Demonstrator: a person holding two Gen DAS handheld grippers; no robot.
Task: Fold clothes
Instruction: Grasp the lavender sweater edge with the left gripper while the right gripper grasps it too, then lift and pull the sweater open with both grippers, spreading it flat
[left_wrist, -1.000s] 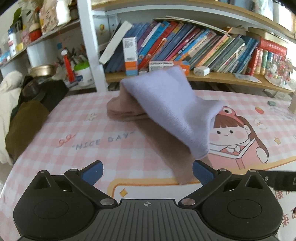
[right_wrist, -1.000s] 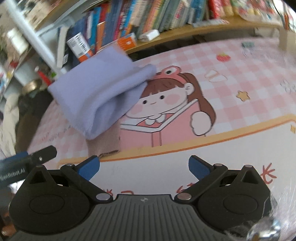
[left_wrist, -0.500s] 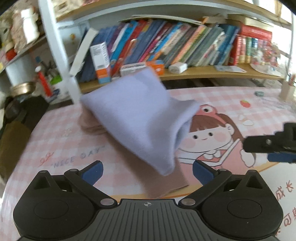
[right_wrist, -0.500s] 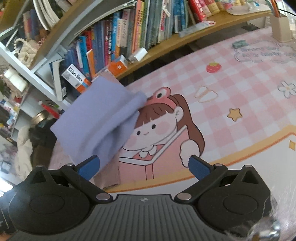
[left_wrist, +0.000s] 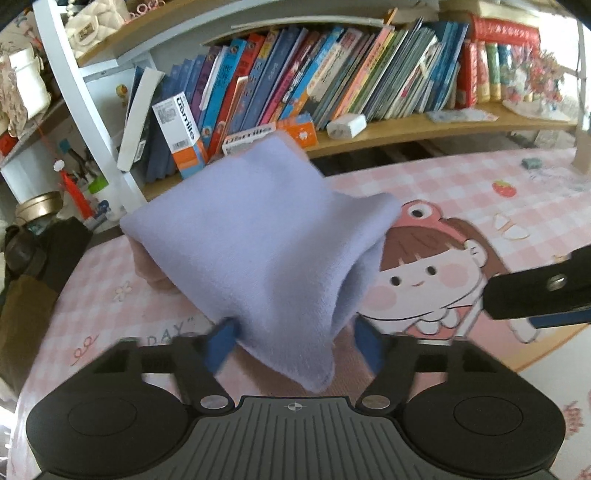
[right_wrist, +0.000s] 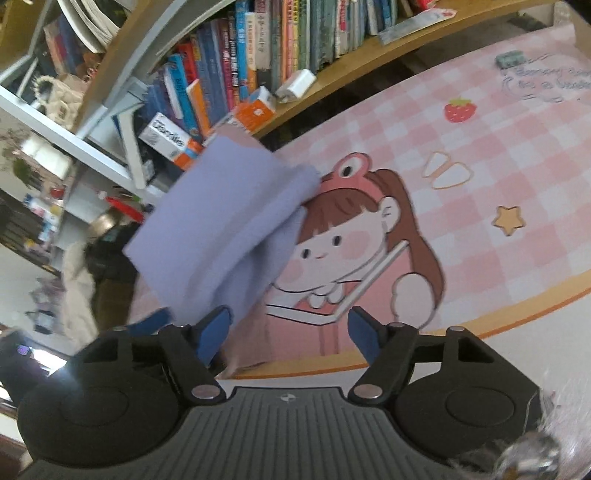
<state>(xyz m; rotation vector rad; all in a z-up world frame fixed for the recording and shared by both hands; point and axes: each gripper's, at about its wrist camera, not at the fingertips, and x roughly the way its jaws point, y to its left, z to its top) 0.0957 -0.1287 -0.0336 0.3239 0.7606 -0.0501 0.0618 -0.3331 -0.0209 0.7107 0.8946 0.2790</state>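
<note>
A folded lavender garment (left_wrist: 266, 236) lies on top of a tan-pink garment (left_wrist: 147, 266) on the pink checked tablecloth (left_wrist: 443, 177). My left gripper (left_wrist: 295, 343) is open, its blue fingertips on either side of the lavender garment's near corner, not closed on it. My right gripper (right_wrist: 290, 332) is open and empty; the lavender garment (right_wrist: 221, 225) sits ahead of its left fingertip. The right gripper's black body also shows at the right edge of the left wrist view (left_wrist: 543, 291).
A bookshelf (left_wrist: 332, 85) full of books and small boxes runs along the table's far edge. Dark bags and clothes (left_wrist: 26, 273) sit off the table's left side. A cartoon girl (left_wrist: 436, 273) is printed on the cloth, right of the garments.
My left gripper has moved forward until its fingertips straddle the lavender garment's near corner, and its jaws have narrowed. My right gripper has moved up and closer to the garment.
</note>
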